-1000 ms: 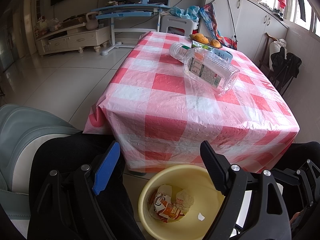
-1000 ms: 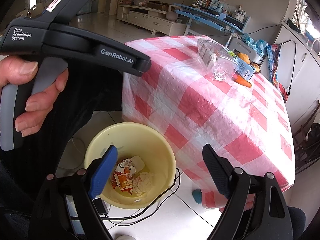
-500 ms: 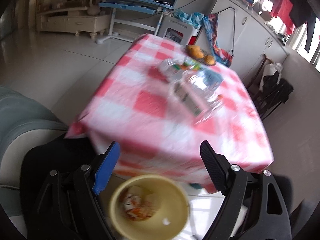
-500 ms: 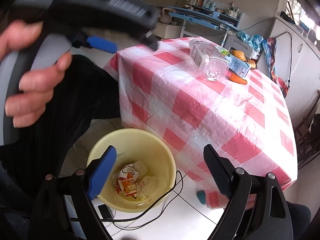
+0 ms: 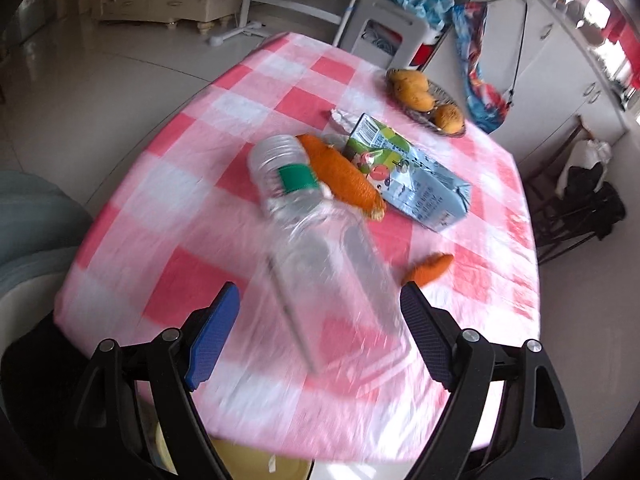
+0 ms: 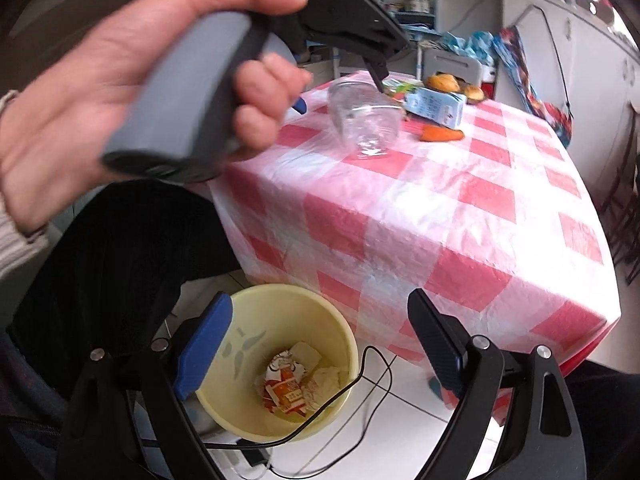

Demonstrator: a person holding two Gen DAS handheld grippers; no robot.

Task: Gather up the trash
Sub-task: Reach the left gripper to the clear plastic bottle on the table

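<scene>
plastic dominates the left wrist view: a glossy pink-and-white checked tablecloth [image 5: 224, 208] with a crinkled film surface, and a clear plastic bottle [image 5: 332, 280] lying on its side across the centre of the frame, blurred, its flat-sided body reaching down between the fingers. a second, ribbed clear bottle with a green label [image 5: 286, 174] lies just above it, touching a rough orange carrot-shaped thing [image 5: 344, 174]. to the right of that lies a flattened pale blue carton [image 5: 420, 188], and a smaller orange piece [image 5: 430, 268] sits at centre right. a dish of yellow-orange fruit [image 5: 424, 98] stands in the upper right.

the left gripper [image 5: 320, 344] points steeply down at the table, its jaws wide, one blue pad and one black ribbed pad either side of the clear bottle's lower end without pressing on it.

in the right wrist view a bare hand [image 6: 120, 92] fills the upper left, wrapped round the grey handle of that left tool. the right gripper [image 6: 320, 340] hangs at the bottom of the frame with jaws wide and nothing in them, over a round pale yellow bucket [image 6: 344, 344] on the white tiled floor. crumpled red-and-white printed paper [image 6: 288, 384] and a white tissue lie in its bottom; a thin black cable [image 6: 372, 364] crosses its rim.
</scene>
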